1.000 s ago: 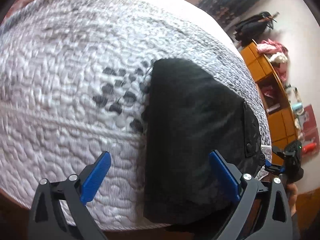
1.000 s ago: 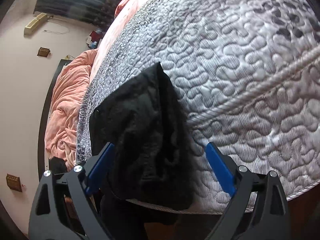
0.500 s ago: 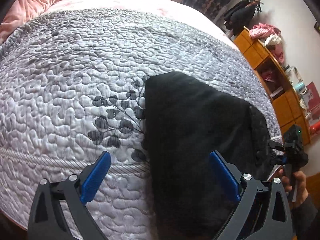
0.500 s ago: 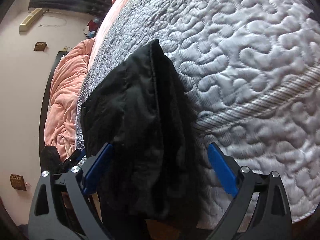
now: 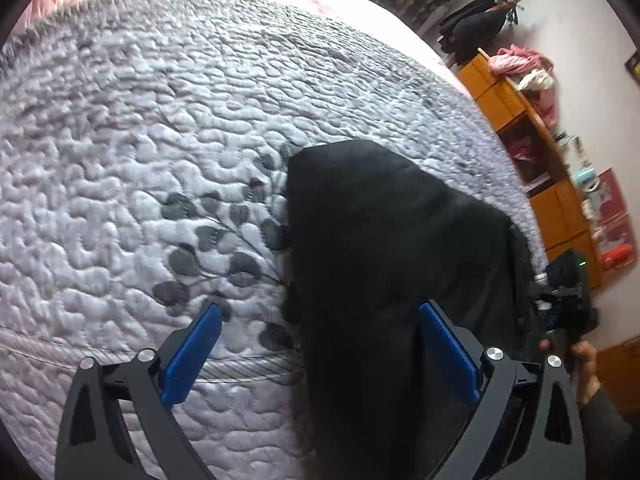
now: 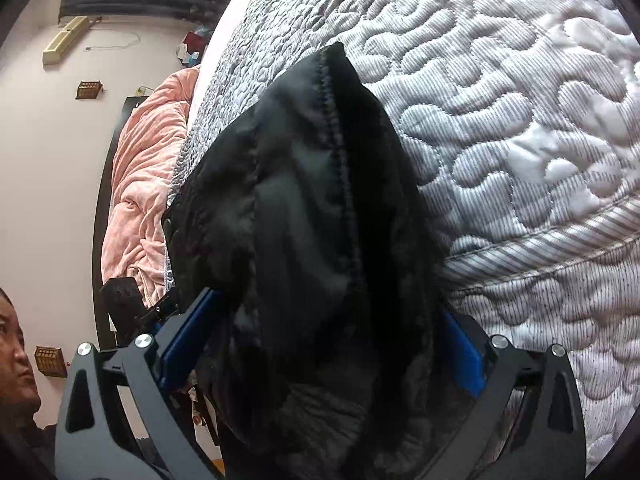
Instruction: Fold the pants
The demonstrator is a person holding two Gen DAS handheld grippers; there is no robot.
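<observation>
Nearer pants (image 5: 384,264), both jaws apart, right's just widened; seam (image 6: 340,184) only right view.

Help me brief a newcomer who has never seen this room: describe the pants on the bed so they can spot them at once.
Start at the big bed, covered by a grey quilt stitched in wavy lines. At its near edge lie the pants, draped over that edge. They are the only black thing on the pale quilt, beside a printed sprig of dark leaves.

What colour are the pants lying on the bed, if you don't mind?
The pants are plain black; the right wrist view shows them best.
</observation>
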